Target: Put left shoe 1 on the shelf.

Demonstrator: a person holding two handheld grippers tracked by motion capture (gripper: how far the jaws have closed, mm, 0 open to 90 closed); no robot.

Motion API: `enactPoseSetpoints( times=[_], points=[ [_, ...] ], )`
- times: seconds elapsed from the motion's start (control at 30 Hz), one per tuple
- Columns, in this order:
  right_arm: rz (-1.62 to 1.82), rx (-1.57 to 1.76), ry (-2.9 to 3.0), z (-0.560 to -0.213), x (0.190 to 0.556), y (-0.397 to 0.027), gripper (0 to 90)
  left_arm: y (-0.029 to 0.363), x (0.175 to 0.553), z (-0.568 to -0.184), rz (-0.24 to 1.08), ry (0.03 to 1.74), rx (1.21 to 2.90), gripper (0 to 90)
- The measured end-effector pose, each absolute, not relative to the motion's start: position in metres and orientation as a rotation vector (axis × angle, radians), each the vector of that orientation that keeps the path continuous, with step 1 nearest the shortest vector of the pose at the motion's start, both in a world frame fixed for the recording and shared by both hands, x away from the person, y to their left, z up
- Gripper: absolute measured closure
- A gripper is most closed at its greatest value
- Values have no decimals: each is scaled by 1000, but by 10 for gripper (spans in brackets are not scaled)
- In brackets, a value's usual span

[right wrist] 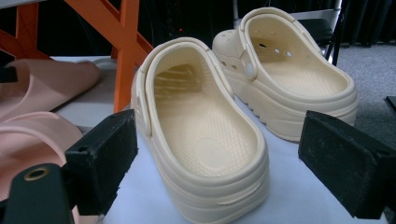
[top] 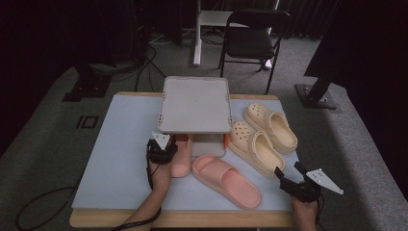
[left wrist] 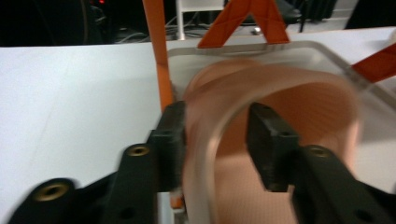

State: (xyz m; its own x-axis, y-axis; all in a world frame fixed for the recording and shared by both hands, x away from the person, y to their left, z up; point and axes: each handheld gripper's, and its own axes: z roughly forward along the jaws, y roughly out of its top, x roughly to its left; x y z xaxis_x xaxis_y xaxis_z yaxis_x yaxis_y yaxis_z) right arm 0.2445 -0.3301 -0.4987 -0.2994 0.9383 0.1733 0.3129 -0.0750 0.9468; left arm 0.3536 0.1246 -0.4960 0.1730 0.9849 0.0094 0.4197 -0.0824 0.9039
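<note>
A pink slide (top: 182,161) lies with its toe under the grey rack (top: 195,103), on the rack's low tray (left wrist: 303,51). My left gripper (top: 168,145) is at its heel. In the left gripper view the slide's (left wrist: 299,107) side wall runs between the jaws of the left gripper (left wrist: 217,135), which stand apart, with a gap on the right side. A second pink slide (top: 226,180) lies on the table in front. Two cream clogs (top: 255,149) (top: 272,126) sit to the right. My right gripper (top: 288,169) (right wrist: 219,158) is open wide, just behind the near clog's (right wrist: 205,140) heel, with the far clog (right wrist: 289,70) beyond.
The rack stands on orange struts (left wrist: 161,56) (right wrist: 126,51) at the middle back of the pale blue table top (top: 120,159). A black folding chair (top: 252,38) and cables are on the floor beyond the table. The table's left half is bare.
</note>
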Motion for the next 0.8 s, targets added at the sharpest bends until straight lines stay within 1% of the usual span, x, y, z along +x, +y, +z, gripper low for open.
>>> enactPoseSetpoints(
  times=[0.2, 0.27, 0.3, 0.5, 0.8],
  points=[
    [1391, 1353, 1633, -498, 244, -328, 114, 138, 335, -486, 766, 1326, 1629, 517],
    [1392, 1348, 1634, -498, 244, -328, 114, 140, 332, -484, 740, 1326, 1638, 476],
    [1395, 1346, 1635, -497, 244, -328, 114, 143, 326, -482, 722, 1315, 1656, 476],
    [1401, 1344, 1628, -496, 243, -328, 114, 154, 305, -477, 699, 1260, 1701, 471],
    [1394, 1345, 1637, -496, 244, -326, 114, 169, 283, -485, 657, 1247, 1742, 470]
  ],
)
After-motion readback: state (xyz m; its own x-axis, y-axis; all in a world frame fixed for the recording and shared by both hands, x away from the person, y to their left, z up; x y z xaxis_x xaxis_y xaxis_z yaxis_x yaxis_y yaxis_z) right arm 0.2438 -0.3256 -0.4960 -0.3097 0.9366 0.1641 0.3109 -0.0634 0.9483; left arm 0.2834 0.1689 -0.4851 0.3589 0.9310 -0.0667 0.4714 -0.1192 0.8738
